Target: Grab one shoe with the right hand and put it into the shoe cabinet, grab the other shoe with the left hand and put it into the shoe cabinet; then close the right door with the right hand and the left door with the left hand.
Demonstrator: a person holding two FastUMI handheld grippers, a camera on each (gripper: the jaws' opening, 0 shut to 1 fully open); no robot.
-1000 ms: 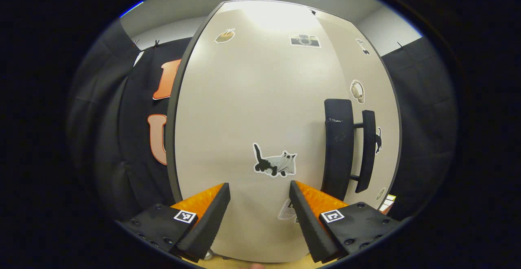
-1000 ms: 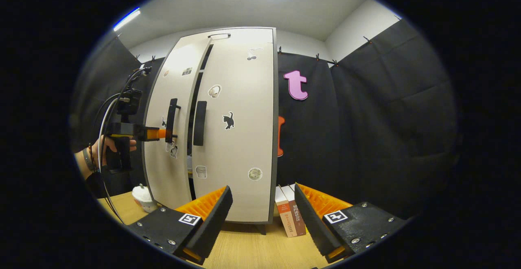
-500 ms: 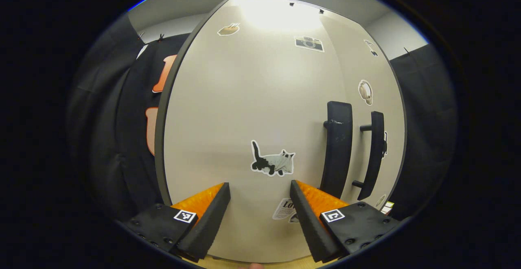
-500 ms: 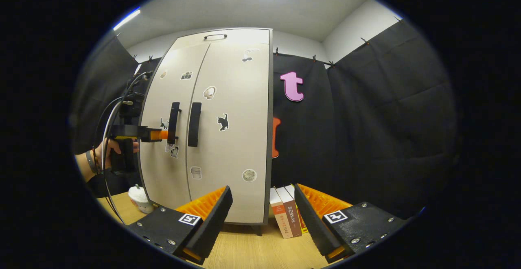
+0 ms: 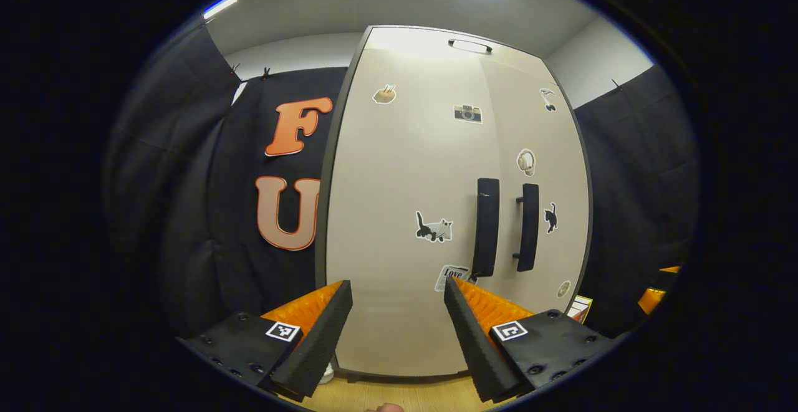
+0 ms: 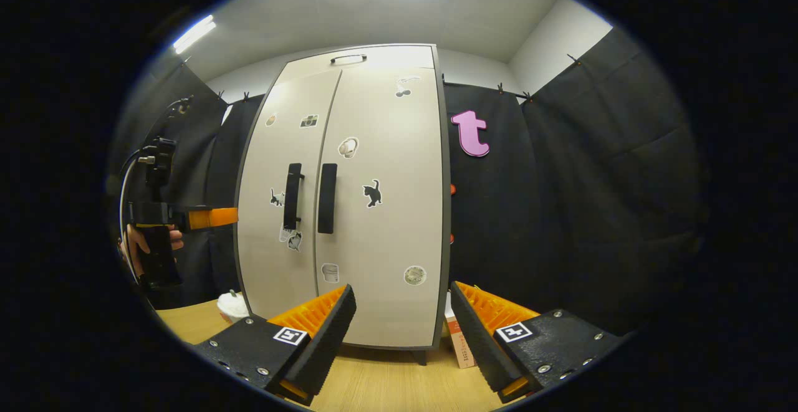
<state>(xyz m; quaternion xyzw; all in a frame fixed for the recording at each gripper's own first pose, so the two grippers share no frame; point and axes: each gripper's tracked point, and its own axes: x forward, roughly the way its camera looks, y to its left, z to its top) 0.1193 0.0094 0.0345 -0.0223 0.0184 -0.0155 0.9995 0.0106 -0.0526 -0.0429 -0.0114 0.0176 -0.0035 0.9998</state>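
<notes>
Left gripper view: left gripper (image 5: 398,325) spread wide, nothing held, facing shoe cabinet (image 5: 399,169); both doors flush, contents hidden.

Right gripper view: right gripper (image 6: 402,328) also spread, nothing held, cabinet doors together, shoes unseen. Wooden table (image 6: 386,387), books (image 6: 458,343) beside cabinet.

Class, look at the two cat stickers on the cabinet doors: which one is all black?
The cat sticker on the right door, just right of the handles. The other cat, on the left door, has a pale body with black patches.
</notes>
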